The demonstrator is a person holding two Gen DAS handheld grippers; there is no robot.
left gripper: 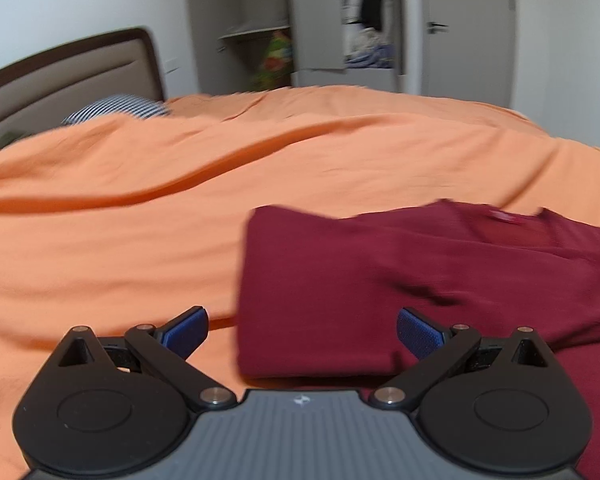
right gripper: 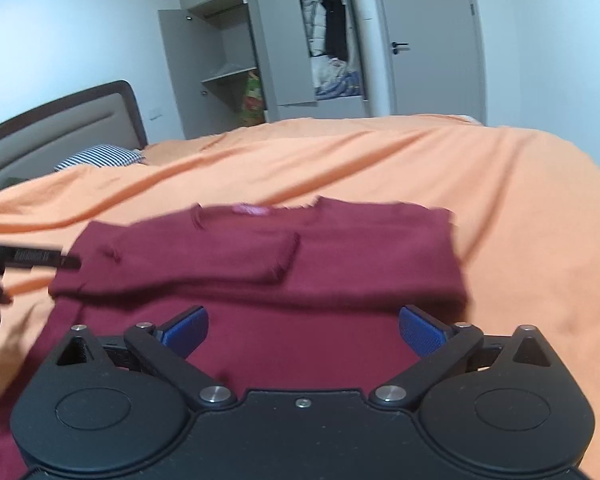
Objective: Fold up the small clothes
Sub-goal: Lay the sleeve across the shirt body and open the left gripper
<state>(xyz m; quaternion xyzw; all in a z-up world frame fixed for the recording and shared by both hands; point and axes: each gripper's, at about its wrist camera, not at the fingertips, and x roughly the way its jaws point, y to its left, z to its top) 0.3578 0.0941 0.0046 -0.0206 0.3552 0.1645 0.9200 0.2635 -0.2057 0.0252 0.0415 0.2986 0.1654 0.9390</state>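
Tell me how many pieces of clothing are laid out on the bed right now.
1: a maroon shirt lying partly folded on the orange bedspread, in front of both open grippers. Others could be out of frame.

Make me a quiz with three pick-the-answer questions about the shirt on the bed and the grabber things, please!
1. Where does the shirt lie?
A. on the orange bed cover
B. in the wardrobe
C. on the floor

2. What colour is the shirt?
A. blue
B. dark red
C. striped

3. How is the right gripper?
A. shut on the shirt
B. shut on nothing
C. open

Answers:
1 A, the shirt rests flat on the cover.
2 B, its cloth is dark red in both views.
3 C, its blue fingers stand wide apart, with nothing between them. The left gripper is open too.
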